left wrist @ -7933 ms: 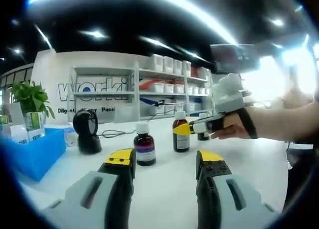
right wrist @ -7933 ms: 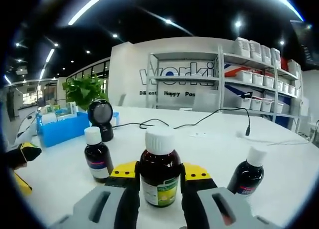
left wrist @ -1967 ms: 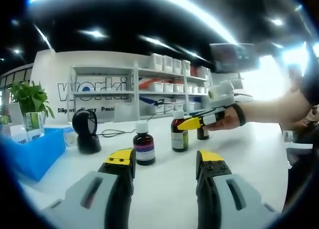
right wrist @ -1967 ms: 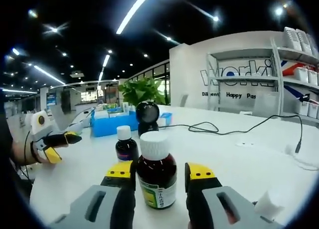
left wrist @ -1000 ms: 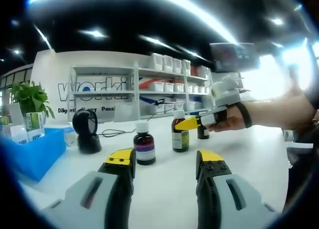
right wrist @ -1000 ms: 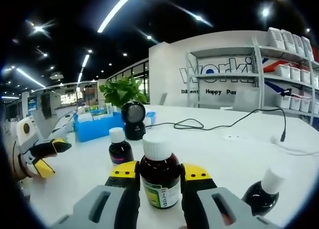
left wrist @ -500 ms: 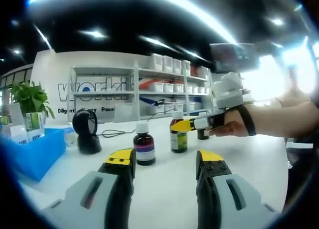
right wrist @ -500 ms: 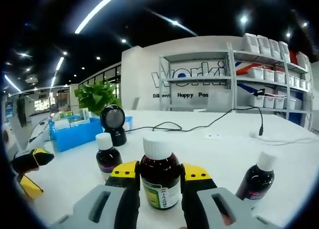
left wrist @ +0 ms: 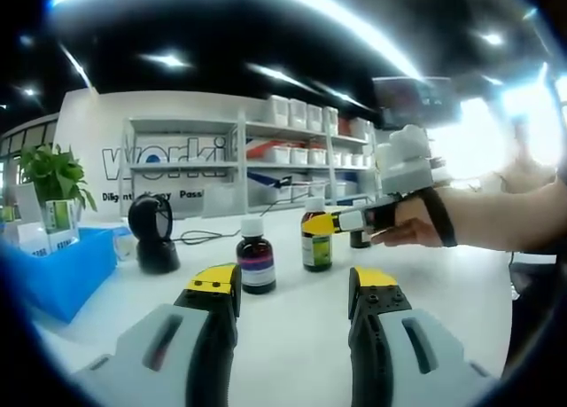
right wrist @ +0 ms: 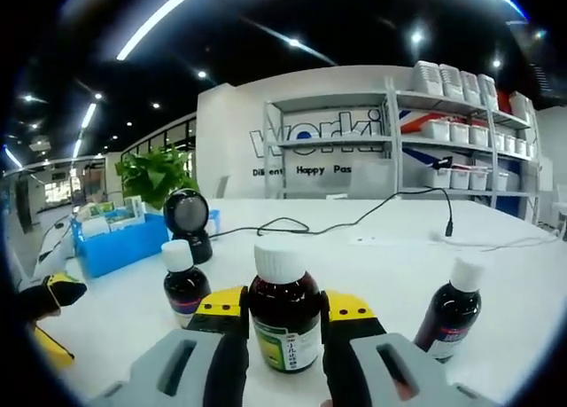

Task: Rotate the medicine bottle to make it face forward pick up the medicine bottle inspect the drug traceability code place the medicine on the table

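Observation:
A brown medicine bottle (right wrist: 283, 323) with a white cap and a green-and-white label stands between my right gripper's (right wrist: 283, 306) yellow-tipped jaws, which are shut on its sides. In the left gripper view the same bottle (left wrist: 316, 244) sits low over the white table, with the right gripper (left wrist: 341, 222) reaching in from the right in a person's hand. Whether the bottle's base touches the table I cannot tell. My left gripper (left wrist: 292, 283) hovers over the near table, open with nothing between its jaws; a yellow tip of it (right wrist: 53, 292) shows at the left edge of the right gripper view.
Two more brown bottles stand nearby, one purple-labelled (left wrist: 256, 263) (right wrist: 184, 285) and one farther right (left wrist: 360, 238) (right wrist: 452, 311). A black scanner (left wrist: 153, 234) (right wrist: 188, 221) with a cable, a blue bin (left wrist: 62, 270) and a plant (left wrist: 58, 176) stand to the left. Shelves line the back wall.
The right gripper, still shut on the bottle, has swung back to face the shelves. In the left gripper view it and the bottle shifted slightly left. The left gripper has stayed put.

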`<act>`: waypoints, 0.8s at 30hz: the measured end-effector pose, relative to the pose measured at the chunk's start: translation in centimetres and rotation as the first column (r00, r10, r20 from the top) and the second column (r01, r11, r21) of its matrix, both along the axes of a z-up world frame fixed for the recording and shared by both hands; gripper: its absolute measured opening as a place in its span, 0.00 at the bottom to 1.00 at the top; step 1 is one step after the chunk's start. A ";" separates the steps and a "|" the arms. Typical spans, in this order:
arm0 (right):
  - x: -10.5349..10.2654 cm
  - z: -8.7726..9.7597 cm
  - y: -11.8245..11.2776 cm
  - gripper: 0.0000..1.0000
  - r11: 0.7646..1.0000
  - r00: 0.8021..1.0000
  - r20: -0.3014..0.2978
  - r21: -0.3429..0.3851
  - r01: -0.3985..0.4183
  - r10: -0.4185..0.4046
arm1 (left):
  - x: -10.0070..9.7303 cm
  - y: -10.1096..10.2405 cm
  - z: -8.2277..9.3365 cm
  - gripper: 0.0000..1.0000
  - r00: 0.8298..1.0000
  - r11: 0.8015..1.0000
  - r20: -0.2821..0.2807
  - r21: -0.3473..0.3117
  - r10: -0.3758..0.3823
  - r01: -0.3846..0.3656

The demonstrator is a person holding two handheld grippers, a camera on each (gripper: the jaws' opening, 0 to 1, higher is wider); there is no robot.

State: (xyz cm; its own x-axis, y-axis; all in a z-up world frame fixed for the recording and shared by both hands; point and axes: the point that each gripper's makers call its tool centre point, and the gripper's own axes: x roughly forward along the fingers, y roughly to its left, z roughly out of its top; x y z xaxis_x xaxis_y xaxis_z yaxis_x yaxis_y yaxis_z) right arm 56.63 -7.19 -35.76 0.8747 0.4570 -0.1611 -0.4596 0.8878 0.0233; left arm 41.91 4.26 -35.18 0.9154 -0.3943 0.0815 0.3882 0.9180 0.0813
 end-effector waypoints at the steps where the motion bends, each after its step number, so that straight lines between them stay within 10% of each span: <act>1: 0.0 0.0 0.0 0.27 1.000 1.000 0.000 -0.002 -0.002 0.002 | 0.0 0.0 0.0 0.39 1.000 1.000 0.000 -0.001 -0.001 0.001; 24: -1.7 2.1 -0.6 0.36 0.965 0.967 0.065 0.073 -0.251 0.246 | 0.4 1.0 0.2 0.39 1.000 0.998 -0.007 -0.054 0.022 -0.022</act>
